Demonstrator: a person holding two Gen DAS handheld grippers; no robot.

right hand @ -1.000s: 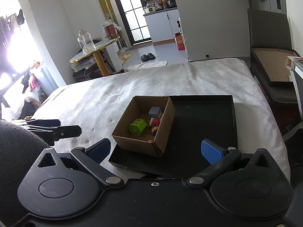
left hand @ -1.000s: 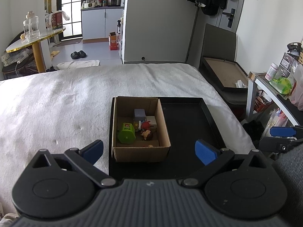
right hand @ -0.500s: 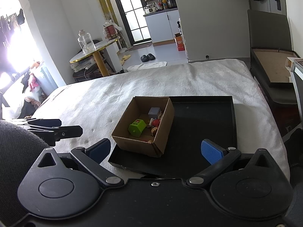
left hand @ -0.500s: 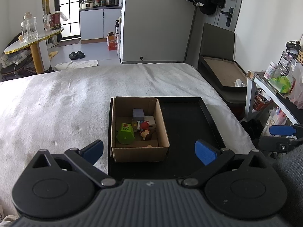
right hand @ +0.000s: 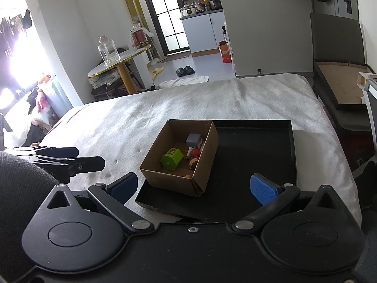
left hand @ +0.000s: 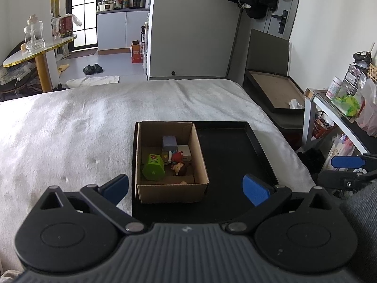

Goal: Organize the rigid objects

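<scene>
Left wrist view, left gripper (left hand: 185, 187) spread wide and empty, right gripper (right hand: 194, 187) likewise, cardboard box (left hand: 172, 189) of toys (left hand: 154, 166) hugging black tray (left hand: 235, 155) left edge, right half bare, white bedcover (left hand: 70, 127) all around.

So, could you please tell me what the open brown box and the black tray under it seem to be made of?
The open brown box looks like matte corrugated cardboard: raw tan faces, folded flap edges. The shallow black rectangular tray seems rigid, perhaps plastic or coated metal: smooth, faintly sheened floor, crisp upright rim.
</scene>
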